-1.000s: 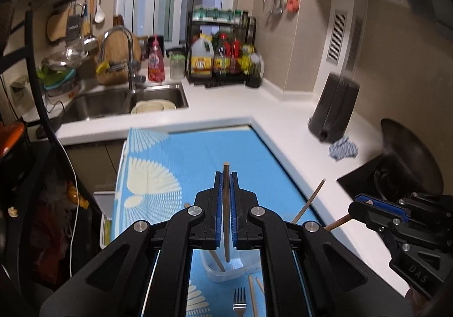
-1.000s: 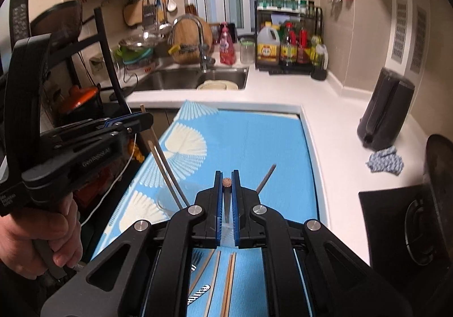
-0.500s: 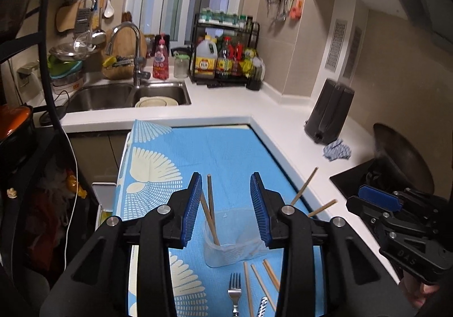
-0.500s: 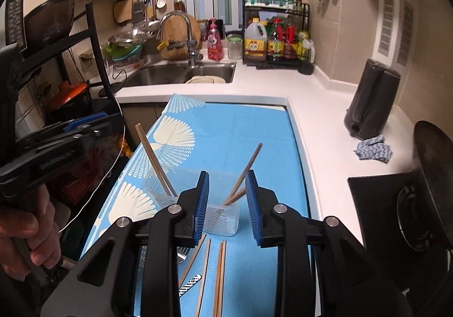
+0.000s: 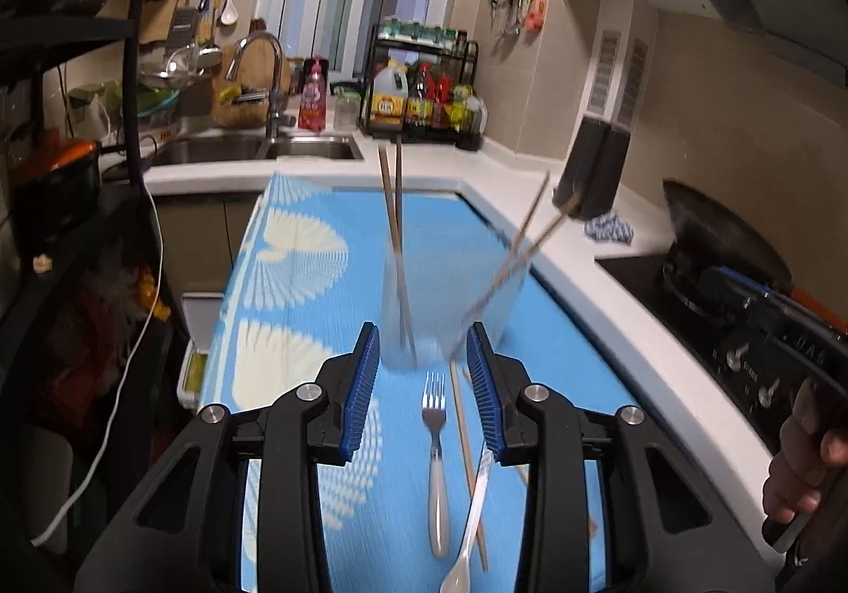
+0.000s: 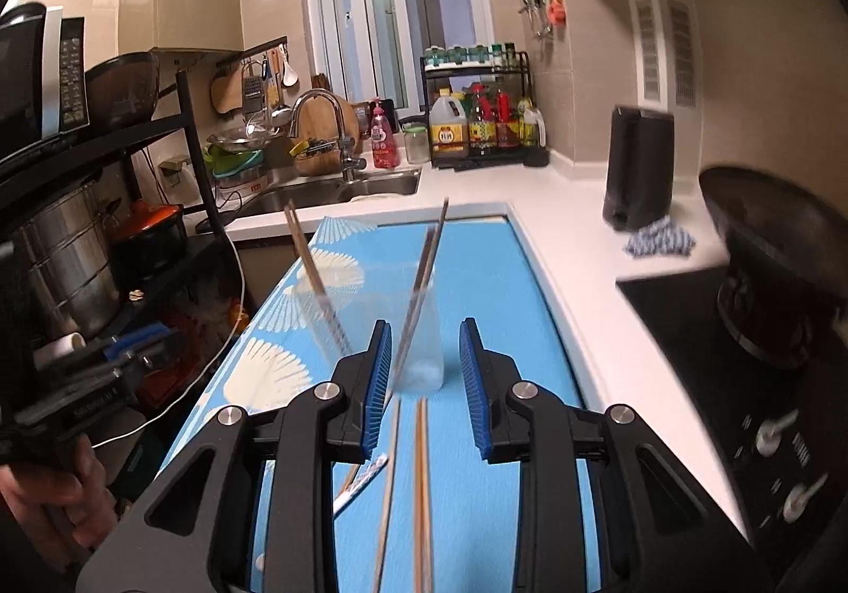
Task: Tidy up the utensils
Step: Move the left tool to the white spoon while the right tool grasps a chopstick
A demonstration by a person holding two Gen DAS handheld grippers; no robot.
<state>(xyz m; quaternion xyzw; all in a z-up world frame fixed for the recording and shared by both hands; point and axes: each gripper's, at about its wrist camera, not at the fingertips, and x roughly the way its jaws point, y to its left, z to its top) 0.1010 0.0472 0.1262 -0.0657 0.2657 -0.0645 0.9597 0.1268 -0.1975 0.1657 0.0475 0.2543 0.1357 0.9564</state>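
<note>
Hovering with jaws apart and empty, closing slightly, the left gripper (image 5: 422, 383) faces the fork (image 5: 436, 439) lying lengthwise just ahead, on the mat's (image 5: 297, 360) near end.

Home kitchen, sink (image 6: 339, 193) with faucet (image 6: 323, 126), gas stove (image 6: 742, 354), condiment rack (image 6: 479, 116)

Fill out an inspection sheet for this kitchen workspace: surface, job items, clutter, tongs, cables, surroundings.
Surface: blue fan-patterned mat on a white countertop.
Job's things: clear plastic cup standing on the mat with wooden chopsticks leaning inside; silver fork, a spoon and loose chopsticks lying flat before it.
Clutter: blue checked cloth by a black knife block.
Grippers: left tongs closing, nothing between the pads; right tongs open, empty.
Cables: white cable hanging off the mat's left side.
Surroundings: steel sink, condiment rack, dark wok on the stove.
</note>
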